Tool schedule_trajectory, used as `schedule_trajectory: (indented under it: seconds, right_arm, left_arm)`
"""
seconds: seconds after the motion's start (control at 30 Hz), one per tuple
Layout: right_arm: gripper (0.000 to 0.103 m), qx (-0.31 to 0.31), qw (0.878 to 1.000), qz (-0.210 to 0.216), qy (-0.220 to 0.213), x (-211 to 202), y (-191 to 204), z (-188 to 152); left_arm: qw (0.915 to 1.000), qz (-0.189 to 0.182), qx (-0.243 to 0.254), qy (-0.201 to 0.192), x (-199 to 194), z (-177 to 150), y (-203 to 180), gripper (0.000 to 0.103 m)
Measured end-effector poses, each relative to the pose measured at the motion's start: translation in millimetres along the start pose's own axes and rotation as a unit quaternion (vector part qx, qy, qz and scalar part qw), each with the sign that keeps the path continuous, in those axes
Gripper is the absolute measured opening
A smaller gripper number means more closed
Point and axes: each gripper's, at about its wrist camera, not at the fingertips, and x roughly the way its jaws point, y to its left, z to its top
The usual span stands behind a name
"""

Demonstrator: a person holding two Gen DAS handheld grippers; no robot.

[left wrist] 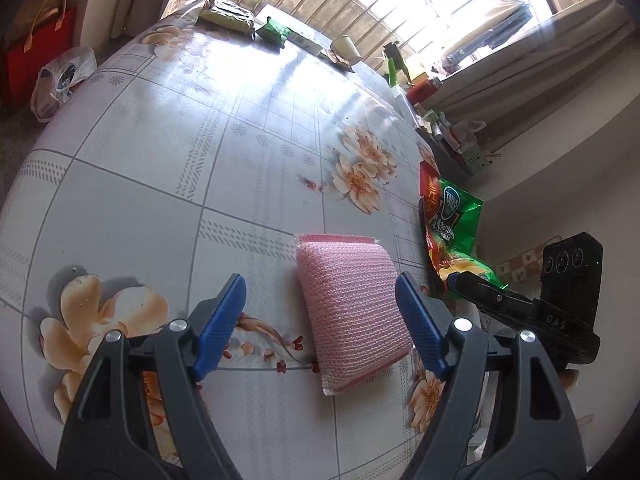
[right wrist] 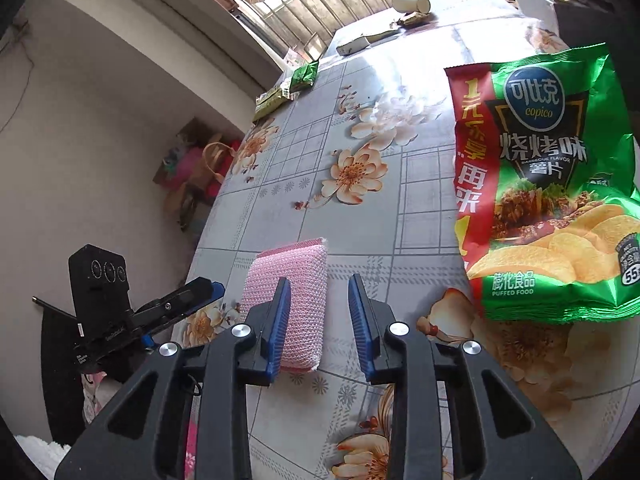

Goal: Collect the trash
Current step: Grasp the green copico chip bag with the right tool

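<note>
Frankly, with my left gripper (left wrist: 320,326) gaping around the pink scouring pad (left wrist: 352,312) and my right gripper (right wrist: 319,330) half-closed on nothing, I risk grabbing that pad while the chip bag (right wrist: 548,184) sits untouched on the floral tablecloth (right wrist: 400,224) to the right.
</note>
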Motion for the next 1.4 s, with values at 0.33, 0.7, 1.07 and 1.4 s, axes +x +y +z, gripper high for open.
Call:
schedule_trajectory:
  seconds: [0.33, 0.7, 1.07, 1.4]
  right_arm:
    - [0.057, 0.125, 0.979, -0.139, -0.083, -65.1, -130.1, 46.4]
    - [0.033, -0.004, 0.974, -0.225, -0.007, 11.6, -105.5, 48.5]
    - [0.032, -0.029, 0.974, -0.223, -0.007, -10.2, -68.4, -25.8]
    - [0.032, 0.017, 0.971, -0.233, -0.051, -31.1, -71.9, -60.2]
  left_arm:
    - [0.9996, 0.009, 0.024, 0.005, 3.2, -7.8, -11.0, 0.073]
    - [0.9969, 0.034, 0.071, 0.007, 0.0, -15.6, -34.8, 0.076]
    - [0.995, 0.044, 0.089, 0.009, 10.2, -17.0, -51.4, 0.083]
    - [0.9798, 0.143, 0.14, 0.008, 53.2, -15.0, -87.4, 0.087]
